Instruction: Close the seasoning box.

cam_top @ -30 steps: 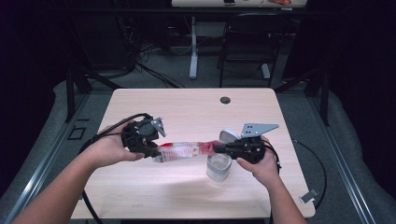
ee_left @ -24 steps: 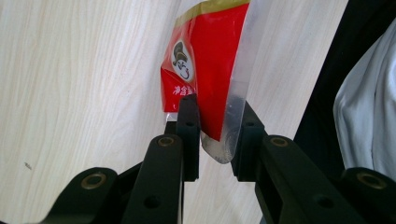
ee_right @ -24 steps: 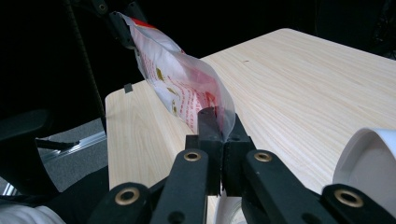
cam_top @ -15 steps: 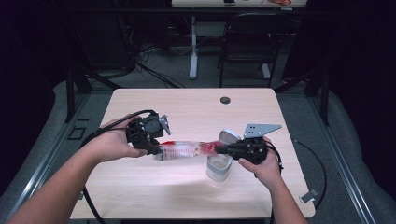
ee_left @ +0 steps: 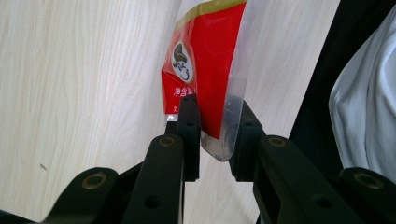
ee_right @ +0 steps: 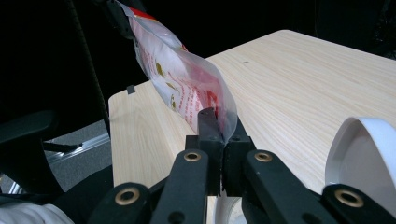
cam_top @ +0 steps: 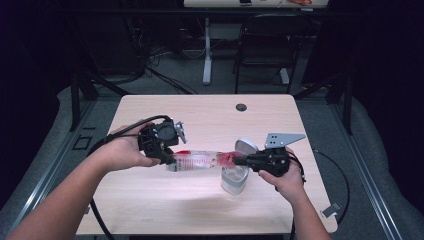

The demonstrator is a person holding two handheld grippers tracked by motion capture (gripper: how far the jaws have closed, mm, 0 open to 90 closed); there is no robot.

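Observation:
A long clear packet (cam_top: 197, 161) with red printing hangs stretched between my two grippers above the wooden table (cam_top: 150, 205). My left gripper (cam_top: 172, 159) is shut on its left end; in the left gripper view the jaws (ee_left: 215, 114) pinch the red corner of the packet (ee_left: 210, 60). My right gripper (cam_top: 239, 160) is shut on the other end. In the right gripper view its jaws (ee_right: 219, 123) clamp the packet's (ee_right: 182, 79) clear edge. A clear cup (cam_top: 235, 181) with an open white lid (cam_top: 245, 146) stands just below the packet's right end.
A black cable hole (cam_top: 241, 107) sits near the table's far edge. Beyond the table stand a dark chair (cam_top: 265, 45) and a white desk leg (cam_top: 207, 50). Cables trail from both grippers off the table's sides. The white lid (ee_right: 359, 154) is close to my right jaws.
My left gripper has shifted slightly up and to the right with its end of the packet. The right gripper has kept still, and the packet stays held at both ends.

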